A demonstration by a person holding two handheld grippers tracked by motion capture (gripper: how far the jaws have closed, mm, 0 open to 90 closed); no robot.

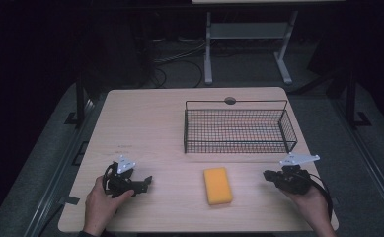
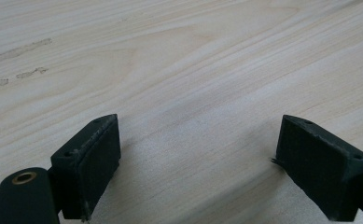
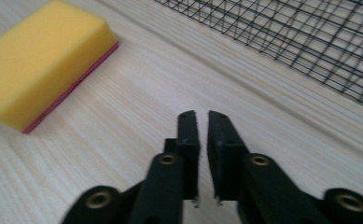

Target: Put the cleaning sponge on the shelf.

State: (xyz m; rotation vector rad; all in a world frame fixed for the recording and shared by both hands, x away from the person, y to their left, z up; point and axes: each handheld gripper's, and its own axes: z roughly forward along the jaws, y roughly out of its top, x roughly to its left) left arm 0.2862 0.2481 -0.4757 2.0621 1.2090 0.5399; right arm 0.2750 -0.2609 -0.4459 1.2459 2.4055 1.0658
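A yellow sponge point(image 1: 217, 185) with a red underside lies flat on the wooden table near the front edge, between the two hands. In the right gripper view the sponge point(image 3: 44, 60) lies at the upper left. My right gripper point(image 1: 268, 175) rests on the table to the sponge's right, and its jaws point(image 3: 203, 122) are shut with nothing between them. My left gripper point(image 1: 148, 181) sits on the table to the sponge's left, pointing toward it. Its jaws point(image 2: 198, 140) stand wide apart over bare wood, holding nothing.
A black wire basket point(image 1: 239, 127) stands behind the sponge toward the back right, and its mesh wall point(image 3: 305, 37) crosses the top of the right gripper view. The table point(image 1: 150, 128) has a round cable hole point(image 1: 230, 100) at its far edge.
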